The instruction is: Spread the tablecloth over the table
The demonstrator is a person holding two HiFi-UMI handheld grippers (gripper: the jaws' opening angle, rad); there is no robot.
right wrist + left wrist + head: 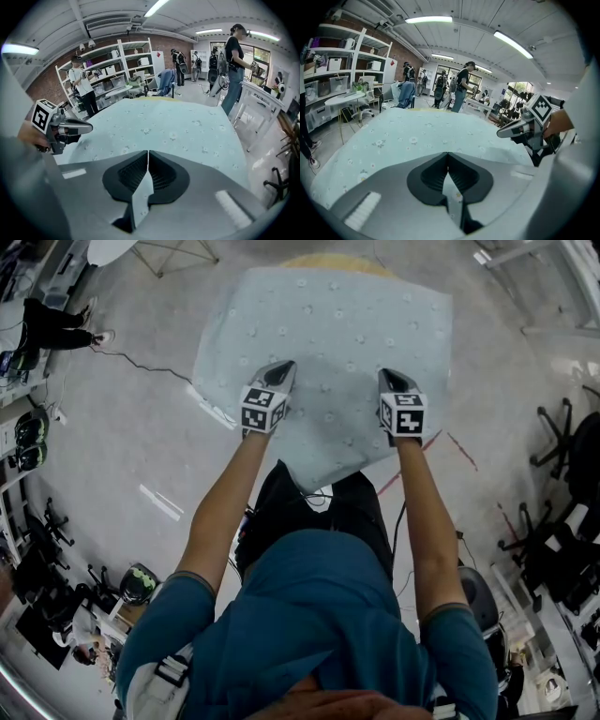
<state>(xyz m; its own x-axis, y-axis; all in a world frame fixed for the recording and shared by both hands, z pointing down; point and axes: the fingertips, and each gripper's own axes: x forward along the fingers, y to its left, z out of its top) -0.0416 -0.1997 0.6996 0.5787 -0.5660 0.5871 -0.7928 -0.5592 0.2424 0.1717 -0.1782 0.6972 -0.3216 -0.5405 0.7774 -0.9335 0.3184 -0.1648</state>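
Observation:
A pale blue tablecloth with small flowers lies over the table, and its near edge hangs toward me. A strip of the table's yellowish far rim shows beyond it. My left gripper is shut on the tablecloth's near part; the left gripper view has a fold of the cloth pinched between the closed jaws of the left gripper. My right gripper is shut on the cloth too, about a forearm's length to the right. In the right gripper view a cloth fold runs between the jaws of the right gripper.
Several people stand beyond the table's far end. White shelving lines the brick wall. Office chairs stand at the right, a cable crosses the floor at the left, and red tape lines mark the floor by the table.

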